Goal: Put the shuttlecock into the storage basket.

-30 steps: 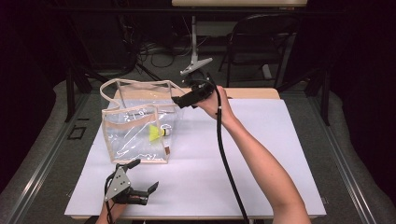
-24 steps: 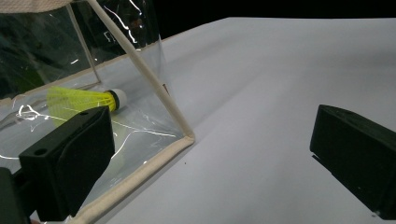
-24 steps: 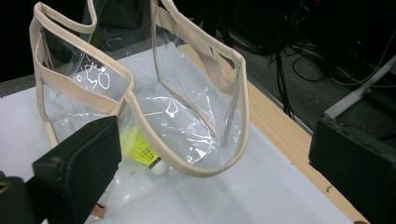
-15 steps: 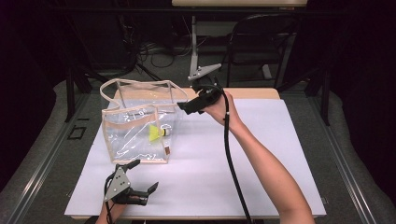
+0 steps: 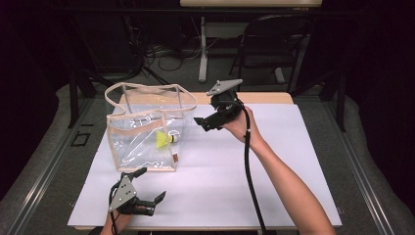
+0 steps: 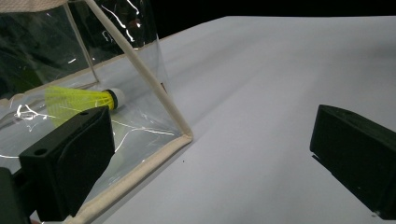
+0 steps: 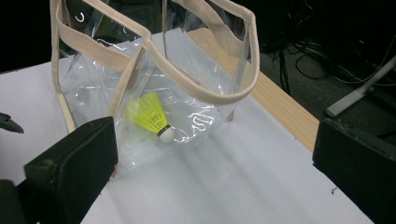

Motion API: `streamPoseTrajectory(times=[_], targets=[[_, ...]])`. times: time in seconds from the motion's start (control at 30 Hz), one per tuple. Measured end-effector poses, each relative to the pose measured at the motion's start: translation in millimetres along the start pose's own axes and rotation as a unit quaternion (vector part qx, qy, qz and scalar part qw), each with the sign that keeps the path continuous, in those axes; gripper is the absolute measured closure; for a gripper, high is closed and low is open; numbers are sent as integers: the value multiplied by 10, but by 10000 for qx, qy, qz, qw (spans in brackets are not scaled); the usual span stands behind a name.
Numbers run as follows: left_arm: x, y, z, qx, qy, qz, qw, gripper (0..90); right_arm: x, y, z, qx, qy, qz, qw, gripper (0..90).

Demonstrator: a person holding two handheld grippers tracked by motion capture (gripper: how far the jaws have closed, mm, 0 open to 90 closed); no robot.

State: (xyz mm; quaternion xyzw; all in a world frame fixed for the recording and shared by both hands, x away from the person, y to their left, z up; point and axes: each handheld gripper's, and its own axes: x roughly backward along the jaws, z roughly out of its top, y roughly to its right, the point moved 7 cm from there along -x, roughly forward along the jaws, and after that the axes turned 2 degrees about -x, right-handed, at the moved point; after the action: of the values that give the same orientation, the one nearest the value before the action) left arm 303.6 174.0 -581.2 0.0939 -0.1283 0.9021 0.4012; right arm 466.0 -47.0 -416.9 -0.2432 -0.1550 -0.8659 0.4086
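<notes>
While the yellow shuttlecock (image 7: 152, 117) lies inside the clear bag (image 5: 147, 127), your right tool (image 5: 211, 120) hangs wide and empty beside it, so retreat gently.

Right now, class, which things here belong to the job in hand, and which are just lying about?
In the job:
clear bag
yellow shuttlecock inside it
right gripper, open
left gripper, open

Lying about:
black chair
floor cables
wooden board

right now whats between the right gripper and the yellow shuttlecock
The clear wall of the bag. In the right gripper view the shuttlecock lies inside it, with bare white table before the right gripper.
</notes>
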Motion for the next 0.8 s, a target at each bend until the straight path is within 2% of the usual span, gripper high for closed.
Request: streamPoseTrajectory(times=[0.8], targets=[[-16,12,0,-19,-11,-25,10000,0,346,-165,-580,-21,143,-41,9999,0]])
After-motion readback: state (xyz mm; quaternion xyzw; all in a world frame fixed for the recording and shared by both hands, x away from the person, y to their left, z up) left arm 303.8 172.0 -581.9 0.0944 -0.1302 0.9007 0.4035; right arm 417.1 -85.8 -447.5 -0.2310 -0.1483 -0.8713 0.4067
